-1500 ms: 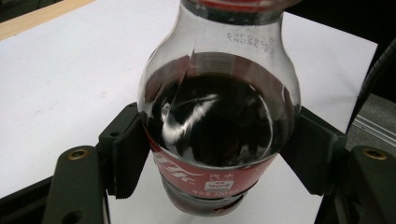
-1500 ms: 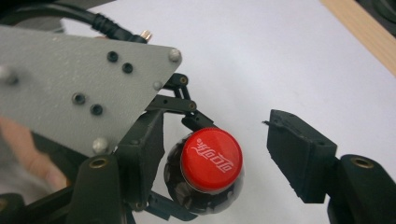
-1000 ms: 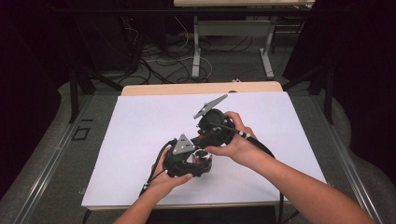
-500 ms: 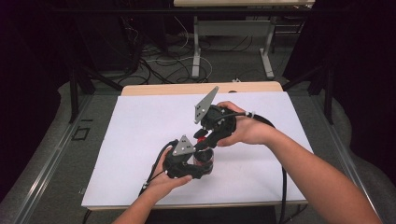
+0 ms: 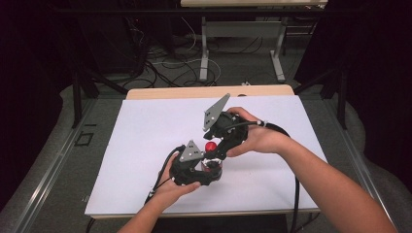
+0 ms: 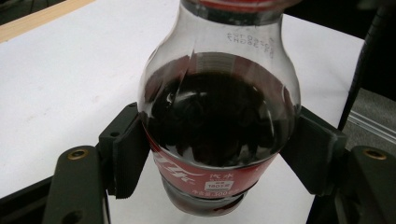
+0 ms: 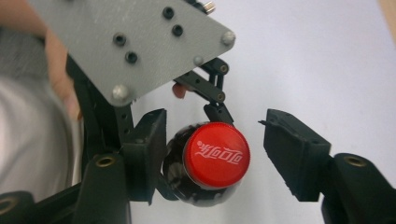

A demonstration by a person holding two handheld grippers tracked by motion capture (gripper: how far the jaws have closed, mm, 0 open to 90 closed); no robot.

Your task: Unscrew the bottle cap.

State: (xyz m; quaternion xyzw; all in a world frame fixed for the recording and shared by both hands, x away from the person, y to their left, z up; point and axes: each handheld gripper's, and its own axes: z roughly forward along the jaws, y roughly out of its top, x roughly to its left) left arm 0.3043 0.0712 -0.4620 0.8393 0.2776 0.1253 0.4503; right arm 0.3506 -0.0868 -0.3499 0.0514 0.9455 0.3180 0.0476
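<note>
The cola bottle [image 6: 219,126] sits clamped in the left gripper [image 6: 219,154] jaws (right gripper [image 7: 212,158] jaws just opened, straddling its red cap [image 7: 215,155]).

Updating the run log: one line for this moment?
left gripper: shut on cola bottle | right gripper: jaws just opened, around red cap, not touching | bottle upright

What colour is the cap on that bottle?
Red with white lettering; the cap shows best in the right gripper view.

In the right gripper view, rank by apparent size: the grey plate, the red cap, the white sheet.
1. White sheet
2. Grey plate, though it lies nearer the camera than the cap
3. Red cap
</note>
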